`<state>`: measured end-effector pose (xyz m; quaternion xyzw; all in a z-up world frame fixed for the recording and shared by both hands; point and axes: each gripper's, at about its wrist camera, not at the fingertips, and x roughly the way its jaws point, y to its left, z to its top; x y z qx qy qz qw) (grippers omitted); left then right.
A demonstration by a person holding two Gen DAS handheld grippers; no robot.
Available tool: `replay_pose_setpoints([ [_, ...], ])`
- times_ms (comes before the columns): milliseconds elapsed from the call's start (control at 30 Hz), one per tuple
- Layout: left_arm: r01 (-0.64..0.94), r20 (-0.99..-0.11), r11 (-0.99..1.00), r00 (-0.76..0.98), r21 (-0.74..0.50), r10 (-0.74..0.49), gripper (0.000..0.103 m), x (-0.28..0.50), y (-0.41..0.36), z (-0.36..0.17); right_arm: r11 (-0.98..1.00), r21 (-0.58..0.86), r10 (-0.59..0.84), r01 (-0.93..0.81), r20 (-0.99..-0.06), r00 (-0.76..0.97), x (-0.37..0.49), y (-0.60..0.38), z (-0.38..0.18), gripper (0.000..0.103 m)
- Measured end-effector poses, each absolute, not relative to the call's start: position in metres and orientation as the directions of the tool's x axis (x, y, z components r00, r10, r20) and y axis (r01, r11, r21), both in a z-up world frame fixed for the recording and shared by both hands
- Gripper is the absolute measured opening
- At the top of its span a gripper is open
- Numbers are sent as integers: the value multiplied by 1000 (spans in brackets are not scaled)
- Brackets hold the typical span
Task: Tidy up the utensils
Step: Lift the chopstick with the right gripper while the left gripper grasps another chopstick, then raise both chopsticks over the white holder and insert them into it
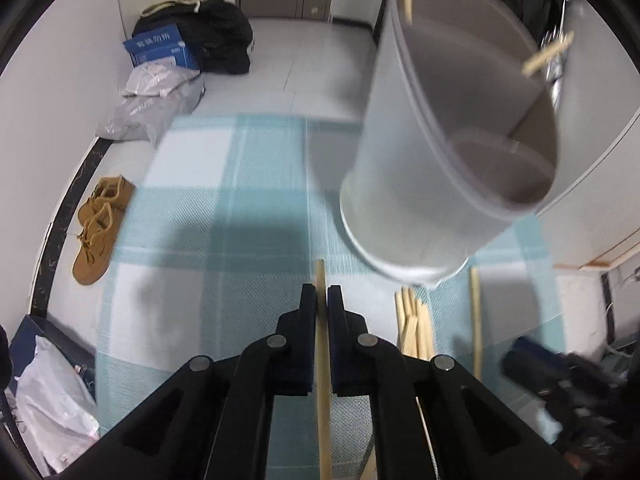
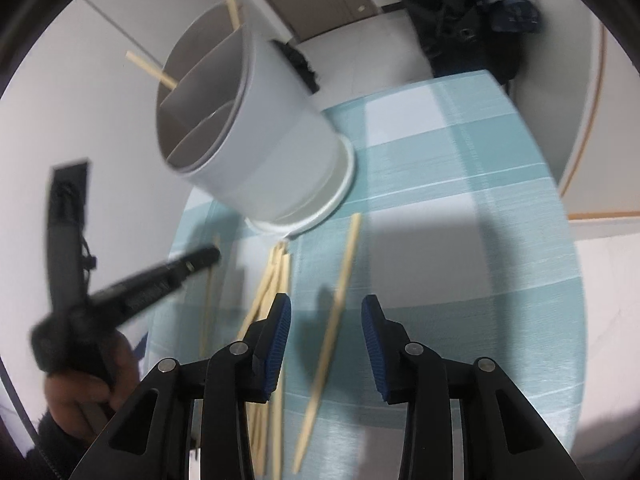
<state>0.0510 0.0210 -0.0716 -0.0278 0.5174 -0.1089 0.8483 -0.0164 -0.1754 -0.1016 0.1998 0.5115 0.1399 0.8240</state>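
Observation:
A grey round holder [image 1: 436,152] with inner dividers stands on the blue checked cloth [image 1: 224,216]; it also shows in the right wrist view [image 2: 256,140]. Two wooden chopsticks [image 1: 548,56] lean in it. My left gripper [image 1: 321,300] is shut on one wooden chopstick [image 1: 323,380], in front of the holder. A bundle of chopsticks [image 1: 414,328] and a single one [image 1: 476,320] lie on the cloth to its right. My right gripper [image 2: 326,312] is open above a loose chopstick [image 2: 332,332] on the cloth [image 2: 460,184]. More chopsticks [image 2: 268,284] lie to its left.
The left gripper [image 2: 152,276] and the hand holding it show at the left of the right wrist view. On the floor lie brown shoes [image 1: 100,228], plastic bags [image 1: 152,108], a blue box [image 1: 160,46] and dark bags [image 1: 224,36].

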Motion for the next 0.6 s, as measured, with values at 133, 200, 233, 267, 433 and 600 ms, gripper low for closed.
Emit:
replay_pose_setpoints([
  [133,157,-831,964,489,-216,-266,1,43,32,-54,885,464,442,-45,-803,401,-6,-158,-103,36],
  [200,149,-815,961,509,-231,-275,1,43,37,-49,905,422,407,-51,-825,393,0,-151,-103,36],
  [233,148,-806,960,522,-237,-279,1,42,41,-46,921,386,373,-49,-838,397,3,-150,-102,36],
  [267,147,-799,959,530,-244,-285,1,45,42,-45,932,359,346,-46,-848,400,5,-149,-102,36],
  [433,161,-770,948,553,-275,-318,1,47,56,-40,959,284,264,-10,-879,397,29,-157,-108,36],
  [600,159,-754,933,552,-323,-355,1,48,67,-38,977,209,204,-27,-901,382,51,-158,-118,36],
])
